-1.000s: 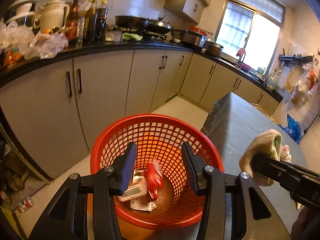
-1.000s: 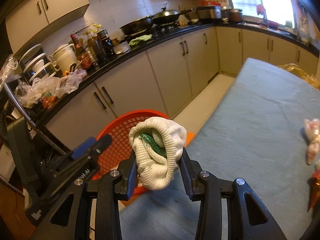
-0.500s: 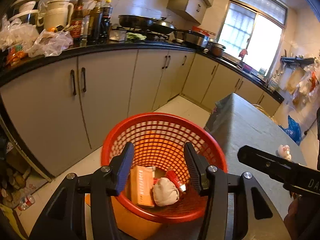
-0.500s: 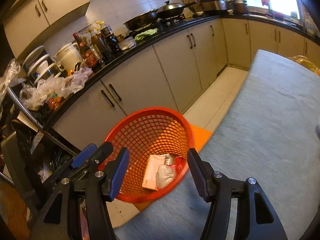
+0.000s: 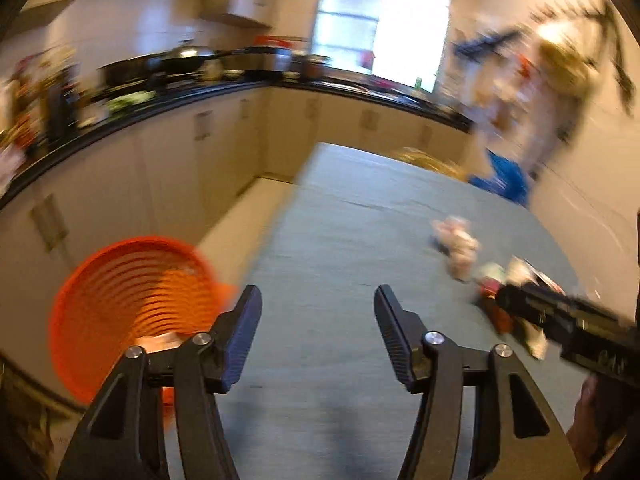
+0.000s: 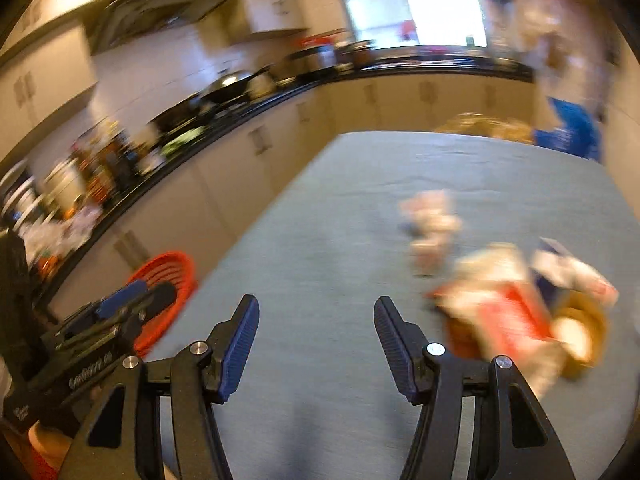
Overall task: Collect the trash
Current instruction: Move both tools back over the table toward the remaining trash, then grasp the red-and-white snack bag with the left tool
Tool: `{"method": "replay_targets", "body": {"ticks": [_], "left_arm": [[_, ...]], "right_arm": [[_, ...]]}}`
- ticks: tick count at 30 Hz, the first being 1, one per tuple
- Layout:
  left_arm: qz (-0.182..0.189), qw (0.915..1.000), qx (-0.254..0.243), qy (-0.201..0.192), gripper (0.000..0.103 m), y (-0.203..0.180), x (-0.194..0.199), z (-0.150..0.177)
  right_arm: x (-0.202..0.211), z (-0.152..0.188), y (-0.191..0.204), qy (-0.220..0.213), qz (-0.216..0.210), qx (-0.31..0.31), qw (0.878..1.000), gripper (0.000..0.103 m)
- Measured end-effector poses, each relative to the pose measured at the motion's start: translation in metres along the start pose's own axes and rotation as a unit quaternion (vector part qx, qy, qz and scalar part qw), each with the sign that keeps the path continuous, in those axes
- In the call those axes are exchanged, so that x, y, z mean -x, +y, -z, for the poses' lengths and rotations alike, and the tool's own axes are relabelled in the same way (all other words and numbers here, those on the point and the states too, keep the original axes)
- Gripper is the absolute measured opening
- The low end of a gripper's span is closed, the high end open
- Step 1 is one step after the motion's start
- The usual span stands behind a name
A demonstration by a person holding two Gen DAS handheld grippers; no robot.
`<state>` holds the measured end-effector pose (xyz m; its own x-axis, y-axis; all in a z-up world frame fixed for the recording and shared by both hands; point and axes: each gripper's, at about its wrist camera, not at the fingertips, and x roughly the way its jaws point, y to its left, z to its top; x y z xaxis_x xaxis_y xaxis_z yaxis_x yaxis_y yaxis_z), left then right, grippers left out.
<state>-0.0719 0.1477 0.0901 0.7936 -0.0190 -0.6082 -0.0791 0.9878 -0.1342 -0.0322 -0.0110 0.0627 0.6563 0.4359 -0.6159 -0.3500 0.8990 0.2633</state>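
Orange basket (image 5: 132, 304) large in left view, blurred trash pile (image 6: 516, 312) fuller in right, left gripper (image 5: 318, 320) and right gripper (image 6: 316, 320) parted, empty.

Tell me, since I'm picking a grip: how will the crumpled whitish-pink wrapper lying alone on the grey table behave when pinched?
The crumpled whitish-pink wrapper looks thin and wadded, so it is probably light and floppy, crushing between the pads. Lying loose on the smooth grey table, it may slide if nudged. Blur hides its material.
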Motion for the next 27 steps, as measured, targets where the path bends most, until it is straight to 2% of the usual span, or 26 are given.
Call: {"method": "replay_targets", "body": {"ticks": [4,8,12,16,18,21,24,27], "left_arm": [[0.05,0.9965,-0.058,0.033,0.062,-0.069,-0.024,-0.007],[0.074,0.9914,-0.091,0.058,0.062,-0.118,-0.05,-0.016],[0.084,0.9863,-0.11,0.089,0.063,-0.152,-0.082,-0.019],[0.112,0.9795,-0.092,0.14,0.063,-0.165,-0.105,-0.012],[0.131,0.9769,-0.09,0.143,0.063,-0.169,-0.099,-0.005],[0.139,0.977,-0.08,0.14,0.079,-0.182,-0.087,0.002],[0.133,0.9787,-0.067,0.142,0.081,-0.197,-0.085,0.008],[0.119,0.9766,-0.07,0.164,0.081,-0.213,-0.092,0.014]], "right_arm": [[0.038,-0.005,-0.066,-0.029,0.032,-0.064,0.997,0.064],[0.062,-0.01,-0.121,-0.053,0.098,-0.103,0.988,0.064],[0.068,-0.009,-0.161,-0.051,0.138,-0.139,0.979,0.064],[0.06,0.001,-0.192,-0.027,0.141,-0.182,0.973,0.059],[0.056,0.005,-0.199,-0.022,0.142,-0.191,0.971,0.058],[0.054,0.011,-0.21,-0.027,0.149,-0.206,0.967,0.058],[0.055,0.016,-0.217,-0.039,0.151,-0.22,0.963,0.058],[0.054,0.018,-0.221,-0.049,0.149,-0.228,0.961,0.058]]}}
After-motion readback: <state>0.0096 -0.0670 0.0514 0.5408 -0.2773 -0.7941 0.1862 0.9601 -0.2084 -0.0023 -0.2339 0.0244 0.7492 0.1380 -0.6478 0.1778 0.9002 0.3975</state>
